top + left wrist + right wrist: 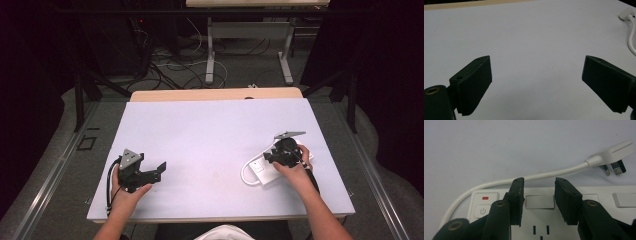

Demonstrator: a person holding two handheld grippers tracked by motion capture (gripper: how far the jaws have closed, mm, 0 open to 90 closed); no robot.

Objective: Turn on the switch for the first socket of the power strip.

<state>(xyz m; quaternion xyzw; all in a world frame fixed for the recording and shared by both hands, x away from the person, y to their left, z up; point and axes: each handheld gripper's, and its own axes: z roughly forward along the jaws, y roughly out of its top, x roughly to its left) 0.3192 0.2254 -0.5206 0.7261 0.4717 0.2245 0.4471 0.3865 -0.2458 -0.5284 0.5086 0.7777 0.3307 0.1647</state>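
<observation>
Left gripper: at about 8 o'clock on the white table top, held in the person's left hand; its two black jaws stand wide apart with nothing between them, only bare table surface beneath in the left gripper view.
Power strip: one, white, lying flat at about 4 o'clock on the table, well apart from the left gripper.
Strip details: in the right gripper view, one round power button with a small red mark above it at the 9 o'clock end, and a row of grey rocker switches, three of which can be counted.
Cable: one, white, leaving the strip's button end and curving along its far side.
Plug: one, white, lying on the table at about 2 o'clock in the right gripper view, pins showing, apart from the strip.
Right gripper: in the person's right hand, poised over the strip; its jaws are partly parted, one on each side of a grey switch, pads not pressing on it, gripping nothing.
Containers: no holder of any kind among these things.
</observation>
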